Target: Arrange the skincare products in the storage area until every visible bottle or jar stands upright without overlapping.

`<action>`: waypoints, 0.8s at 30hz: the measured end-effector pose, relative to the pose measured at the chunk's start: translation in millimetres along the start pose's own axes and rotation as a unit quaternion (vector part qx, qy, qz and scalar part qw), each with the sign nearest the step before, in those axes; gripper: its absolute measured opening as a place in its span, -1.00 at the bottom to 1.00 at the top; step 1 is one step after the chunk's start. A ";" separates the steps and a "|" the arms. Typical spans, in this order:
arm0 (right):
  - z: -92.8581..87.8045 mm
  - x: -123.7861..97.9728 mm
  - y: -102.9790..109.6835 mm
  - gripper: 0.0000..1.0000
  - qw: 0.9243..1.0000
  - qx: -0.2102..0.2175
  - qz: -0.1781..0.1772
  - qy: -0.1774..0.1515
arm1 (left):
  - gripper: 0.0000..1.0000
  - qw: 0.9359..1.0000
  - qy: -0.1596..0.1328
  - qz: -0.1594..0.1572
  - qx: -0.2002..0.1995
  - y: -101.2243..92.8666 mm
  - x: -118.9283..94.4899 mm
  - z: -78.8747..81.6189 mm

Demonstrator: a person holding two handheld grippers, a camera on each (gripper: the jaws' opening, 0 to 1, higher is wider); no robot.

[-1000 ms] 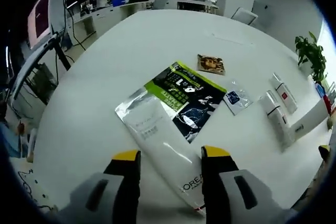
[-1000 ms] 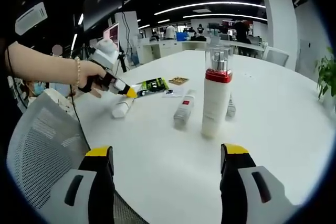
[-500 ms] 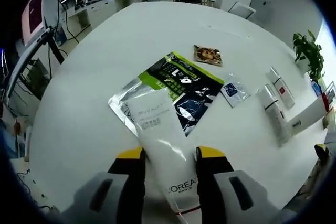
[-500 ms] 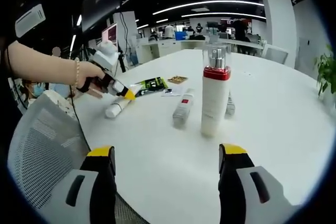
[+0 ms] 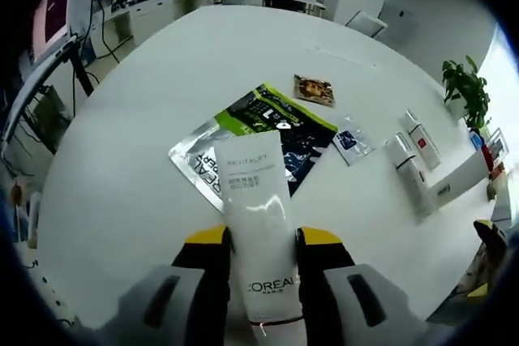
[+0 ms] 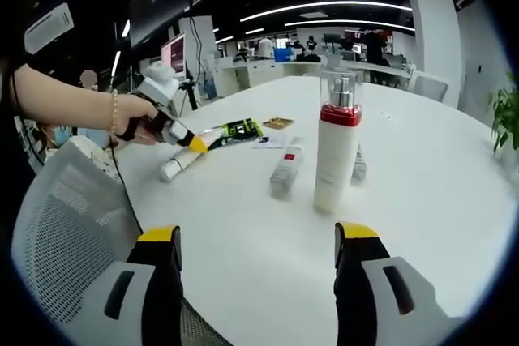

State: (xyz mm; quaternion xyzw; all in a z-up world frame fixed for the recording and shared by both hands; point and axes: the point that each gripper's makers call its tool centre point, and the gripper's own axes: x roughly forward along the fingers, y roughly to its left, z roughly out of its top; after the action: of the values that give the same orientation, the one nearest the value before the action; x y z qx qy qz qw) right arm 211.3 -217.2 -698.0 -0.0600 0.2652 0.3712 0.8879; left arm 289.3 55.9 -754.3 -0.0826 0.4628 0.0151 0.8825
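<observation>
Left tool [image 5: 259, 241] grips the lying white tube [image 5: 258, 224] near its cap end, presumably to stand it upright on the surface [image 5: 146, 160]. Right tool [image 6: 255, 237] hangs wide, holding nothing, near the upright red-collared bottle [image 6: 336, 151]; two small bottles [image 6: 285, 166] lie beside it, unrighted.

A wide white bench [image 5: 162, 79] with a rounded edge carries everything. Near its middle lies a flat green-and-black sachet [image 5: 268, 131] with a silver end, and a white tube [image 5: 255, 224] rests partly on top of it, running toward the near edge. Just beyond the sachet lies a small brown packet [image 5: 315, 90], and beside the sachet a small clear packet [image 5: 349, 140] with a blue patch. Toward the right edge two white tubes [image 5: 409, 164] lie flat side by side. Past them a tall white bottle [image 6: 335, 151] with a red band stands upright.
</observation>
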 end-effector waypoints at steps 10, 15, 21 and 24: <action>11.4 0.4 14.7 0.38 0.999 -0.007 0.035 -0.019 | -0.49 0.999 -0.040 -0.031 0.008 -11.6 -15.8 1.9; 20.6 0.4 15.7 0.37 0.998 0.009 0.045 -0.040 | -0.49 0.997 -0.057 -0.051 0.024 -20.1 -22.9 4.8; 25.2 -1.4 12.3 0.36 0.997 0.016 0.044 -0.054 | -0.49 0.994 -0.072 -0.070 0.049 -30.7 -27.4 9.6; 34.5 -2.7 9.8 0.35 0.996 0.035 0.044 -0.072 | -0.49 0.990 -0.084 -0.083 0.073 -40.1 -31.5 13.4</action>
State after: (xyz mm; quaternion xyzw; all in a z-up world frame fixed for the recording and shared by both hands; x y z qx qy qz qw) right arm 217.7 -201.4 -666.3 0.0095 0.2156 0.4037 0.8891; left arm 286.3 20.0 -715.7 -0.0548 0.3781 -0.0848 0.9202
